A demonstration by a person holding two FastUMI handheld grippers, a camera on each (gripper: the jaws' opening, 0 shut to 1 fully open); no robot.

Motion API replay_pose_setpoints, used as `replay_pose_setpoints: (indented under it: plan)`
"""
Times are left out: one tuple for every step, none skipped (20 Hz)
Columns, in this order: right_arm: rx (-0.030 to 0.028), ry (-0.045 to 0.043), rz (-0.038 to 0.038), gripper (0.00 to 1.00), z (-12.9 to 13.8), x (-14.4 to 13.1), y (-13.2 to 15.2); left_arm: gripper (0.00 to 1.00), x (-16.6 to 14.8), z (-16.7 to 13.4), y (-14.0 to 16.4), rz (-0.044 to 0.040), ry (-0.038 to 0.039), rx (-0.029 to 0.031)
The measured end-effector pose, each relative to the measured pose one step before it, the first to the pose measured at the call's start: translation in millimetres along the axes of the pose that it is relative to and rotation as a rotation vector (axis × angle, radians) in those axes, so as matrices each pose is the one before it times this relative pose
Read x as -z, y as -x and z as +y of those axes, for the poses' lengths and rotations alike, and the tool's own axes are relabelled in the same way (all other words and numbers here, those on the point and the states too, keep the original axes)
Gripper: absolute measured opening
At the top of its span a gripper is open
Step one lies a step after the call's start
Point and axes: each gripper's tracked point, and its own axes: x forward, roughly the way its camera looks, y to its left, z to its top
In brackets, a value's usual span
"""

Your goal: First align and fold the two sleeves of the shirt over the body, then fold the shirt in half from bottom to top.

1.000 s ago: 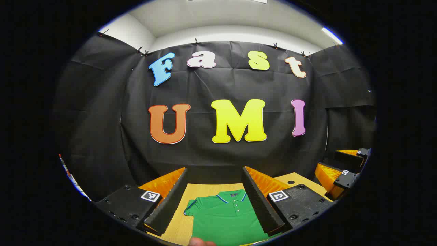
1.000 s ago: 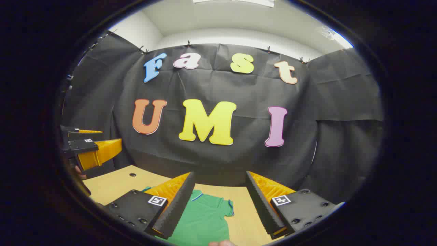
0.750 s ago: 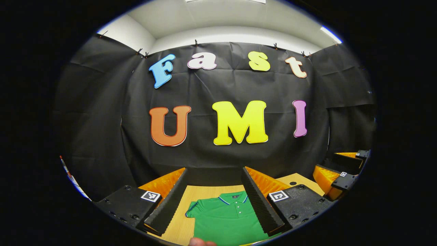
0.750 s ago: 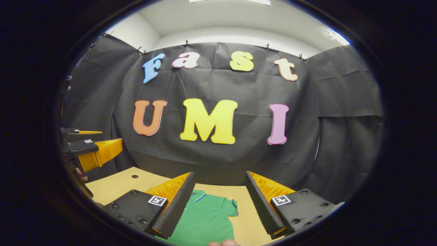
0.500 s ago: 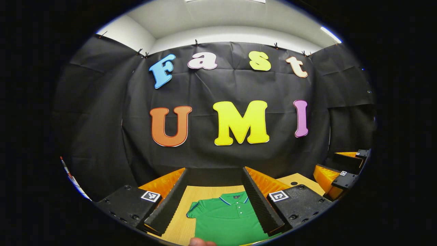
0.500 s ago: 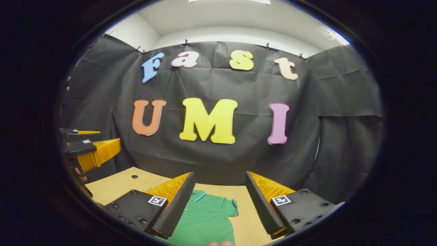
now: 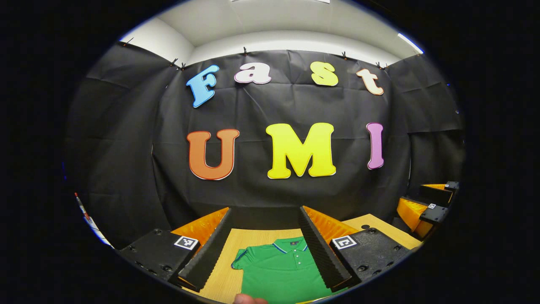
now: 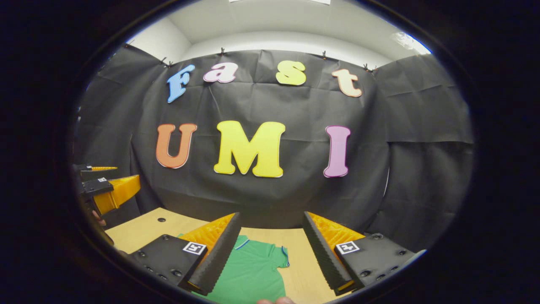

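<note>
The green shirt is lying flat and face up on the wooden table, collar away from me, both short sleeves spread out and not yet folded. I am judging that each sleeve wants pinching at its outer hem and carrying straight across onto the body. I am holding my left gripper and right gripper above it, both spread wide, gripping nothing and touching nothing.
</note>
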Motion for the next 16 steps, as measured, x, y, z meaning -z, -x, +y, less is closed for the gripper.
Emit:
replay_pose_setpoints:
  plan:
    - [-0.00130, 0.00230, 0.00753, 0.94, -2.01, 1.78, -1.87, 0.99, 0.92, 1.13, -0.67, 0.00307, 0.00663, -0.00338]
    - [-0.00675, 0.00104, 0.00723, 0.94, 0.33, 1.84, -2.29, 0.99, 0.90, 0.14, -1.19, 0.00445, 0.00200, -0.00123]
    - [-0.00374, -0.00222, 0.00803, 0.94, -0.12, 3.18, -1.48, 0.99, 0.53, -1.02, -0.31, 0.00387, -0.00289, -0.00002]
    - [-0.00499, -0.00113, 0.00903, 0.94, -0.60, 1.93, -1.22, 0.99, 2.19, 0.08, -1.05, 0.00524, -0.00371, 0.00235]
    - [-0.00284, 0.00193, 0.00530, 0.94, -0.31, 3.76, -2.25, 0.99, 3.10, -2.05, -0.15, 0.00547, -0.00008, 0.00868]
    - [-0.00144, 0.00211, 0.00445, 0.95, -0.66, 2.80, -1.91, 0.99, 1.19, -2.33, -1.09, 0.00308, 0.00053, 0.00462]
    - [-0.00511, -0.00175, 0.00485, 0.95, -0.72, 3.37, -1.57, 0.99, 0.93, -0.58, 0.08, 0.00231, -0.00100, 0.00249]
    - [-0.00119, 0.00006, 0.00448, 0.96, -2.08, 3.25, -2.86, 0.99, 0.89, 0.02, -0.96, 0.00031, -0.00111, 0.00236]
    - [0.00110, 0.00024, 0.00568, 0.96, -2.33, 3.50, -2.89, 0.99, 0.77, -0.65, -0.03, 0.00079, -0.00217, -0.00024]
    - [0.00427, 0.00196, 0.01042, 0.96, -3.07, 4.48, -4.64, 0.99, 0.63, -0.16, -0.01, 0.00190, -0.00178, 0.00053]
    - [0.00511, -0.00183, 0.00991, 0.96, -4.59, 5.67, -3.93, 0.99, 2.81, -1.95, 0.45, 0.00438, 0.00073, 0.00013]
    - [0.00113, -0.00183, 0.01578, 0.95, -3.90, 6.10, -4.65, 0.99, 3.76, -1.36, -1.58, 0.00500, 0.00544, -0.00166]
    - [-0.00066, 0.00250, 0.01614, 0.95, -3.79, 7.79, -6.03, 0.99, 3.38, -2.28, -0.06, 0.00870, 0.00495, -0.00138]
    - [-0.00086, 0.00430, 0.01616, 0.94, -4.05, 7.65, -7.88, 0.99, 3.70, -1.06, 0.34, 0.00988, -0.00095, -0.00257]
    - [-0.00133, 0.00422, 0.01430, 0.94, -3.05, 7.24, -8.17, 0.99, 2.50, -0.79, 0.22, 0.00876, -0.00499, -0.00259]
    - [-0.00469, 0.00198, 0.01634, 0.94, -3.40, 7.53, -7.92, 0.99, 1.12, -1.25, -1.45, 0.00466, -0.00725, -0.00041]
